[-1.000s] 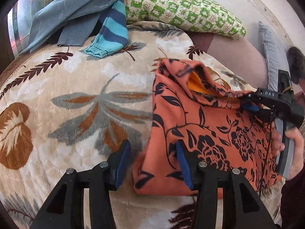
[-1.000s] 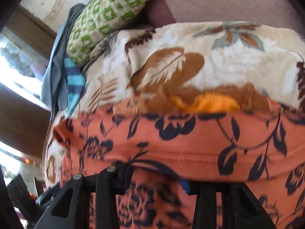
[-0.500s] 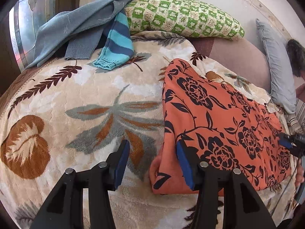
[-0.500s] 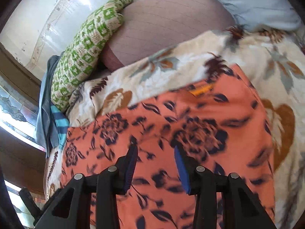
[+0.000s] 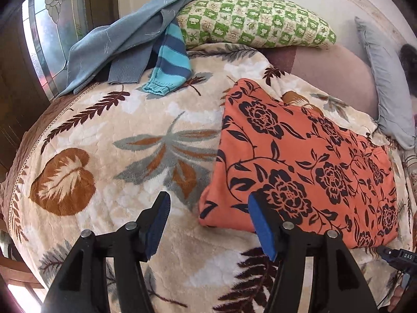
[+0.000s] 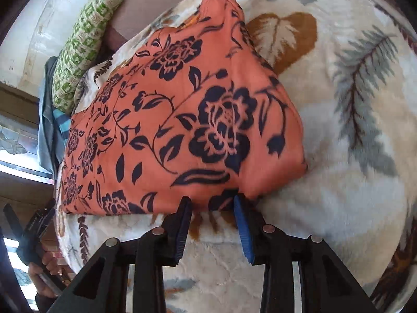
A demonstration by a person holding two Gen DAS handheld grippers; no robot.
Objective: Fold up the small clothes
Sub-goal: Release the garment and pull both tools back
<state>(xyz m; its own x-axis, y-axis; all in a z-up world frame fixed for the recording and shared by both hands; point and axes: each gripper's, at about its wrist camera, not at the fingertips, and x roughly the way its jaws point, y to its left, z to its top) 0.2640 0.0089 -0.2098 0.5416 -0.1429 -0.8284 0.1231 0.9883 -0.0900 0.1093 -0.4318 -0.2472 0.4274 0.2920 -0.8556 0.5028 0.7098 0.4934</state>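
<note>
An orange garment with dark flowers [image 5: 299, 161] lies folded flat on the leaf-patterned blanket [image 5: 117, 135]. My left gripper [image 5: 208, 211] hovers over its near left corner with jaws opening; the pads press on nothing. In the right wrist view the same garment [image 6: 182, 120] fills the middle. My right gripper [image 6: 212, 204] stands at its near edge with jaws closing. The hem lies just between the fingertips, and the pads are apart from it. The right gripper's tip [image 5: 383, 251] shows at the garment's near right corner.
At the back lie a green checked pillow [image 5: 255, 23], a grey-blue sweater [image 5: 125, 39] and a striped sleeve [image 5: 169, 62]. A mauve bolster [image 5: 333, 75] and a grey pillow [image 5: 383, 83] sit at the right. A window [image 5: 44, 26] is at the left. A hand [image 6: 44, 263] holds the left gripper.
The right gripper let go of the lifted fold and swung round to the garment's near edge. The garment now lies flat. The left gripper rose off the corner and opened wider.
</note>
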